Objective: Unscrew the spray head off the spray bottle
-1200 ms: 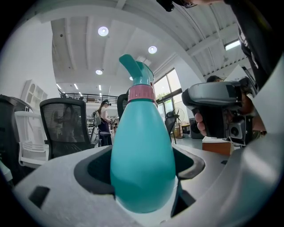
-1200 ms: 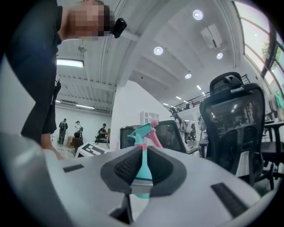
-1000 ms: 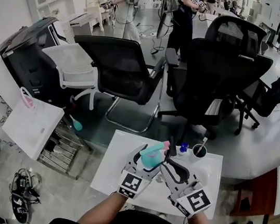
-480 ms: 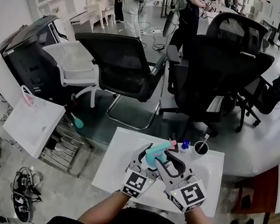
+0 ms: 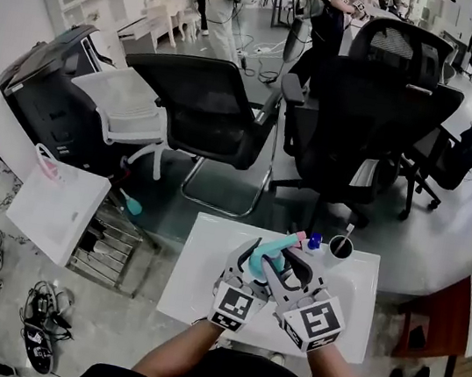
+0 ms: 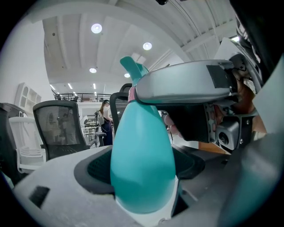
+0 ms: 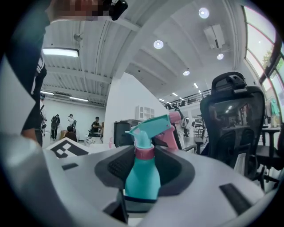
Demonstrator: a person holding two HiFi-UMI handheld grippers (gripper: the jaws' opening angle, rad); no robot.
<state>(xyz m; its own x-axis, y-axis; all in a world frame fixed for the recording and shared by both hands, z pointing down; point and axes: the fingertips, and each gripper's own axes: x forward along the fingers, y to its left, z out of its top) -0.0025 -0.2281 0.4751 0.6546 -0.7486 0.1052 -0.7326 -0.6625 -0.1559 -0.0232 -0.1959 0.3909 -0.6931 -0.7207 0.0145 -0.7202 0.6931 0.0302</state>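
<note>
Spray bottle (image 5: pixel 266 255) up over the table (image 5: pixel 195 276)

The spray bottle sits between the jaws of the left gripper (image 5: pixel 251 264). The right gripper (image 5: pixel 288 266) is just to its right. Its jaws have just been opening and stand at each side of the bottle's neck. A cup (image 5: pixel 338 252) stands at the table's back right corner. Behind the table are 2 seats: a chair (image 5: pixel 204 120) at the left and another chair (image 5: pixel 373 116) at the right. A side table (image 5: pixel 55 210) is far left.

The spray bottle (image 7: pixel 143 177) had a teal, egg-shaped body that narrowed to a neck ringed by a pink collar. It was clamped at the body in the left gripper (image 5: pixel 255 264) and tilted above the white desk (image 5: pixel 206 267). Its spray head (image 7: pixel 153 125), teal with a pink trigger, sat on that collar.
</note>
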